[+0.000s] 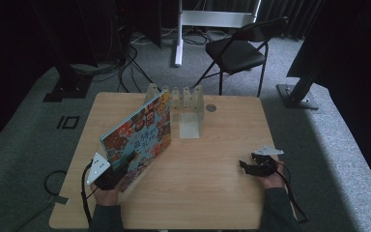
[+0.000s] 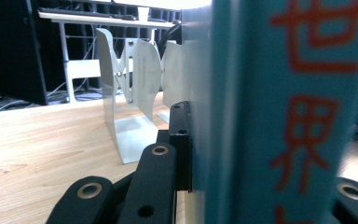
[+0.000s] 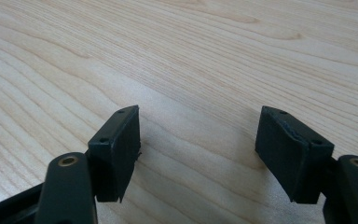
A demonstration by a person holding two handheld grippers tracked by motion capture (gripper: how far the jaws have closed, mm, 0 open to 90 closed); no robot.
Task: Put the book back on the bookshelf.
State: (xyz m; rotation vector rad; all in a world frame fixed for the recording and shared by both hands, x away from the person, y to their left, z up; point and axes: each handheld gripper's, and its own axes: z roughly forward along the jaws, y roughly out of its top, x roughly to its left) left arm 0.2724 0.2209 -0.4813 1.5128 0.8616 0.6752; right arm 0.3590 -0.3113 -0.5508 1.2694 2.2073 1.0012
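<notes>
At the near left edge of the pale wooden tabletop (image 1: 212,179), the left gripper (image 1: 107,177) clamps the lower corner of a colourful, teal-spined picture book (image 1: 137,137), held tilted on edge. The right gripper (image 1: 257,166) rests empty at near right, its jaws spread apart. Farther back stands a silver metal book rack (image 1: 186,104), just beside the book's far end.

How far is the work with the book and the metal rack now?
Done: the left claw has gripped the picture book and stood it up on edge. In hand: it leans toward the metal book rack. Left: slotting it in. The right claw rests open.
</notes>
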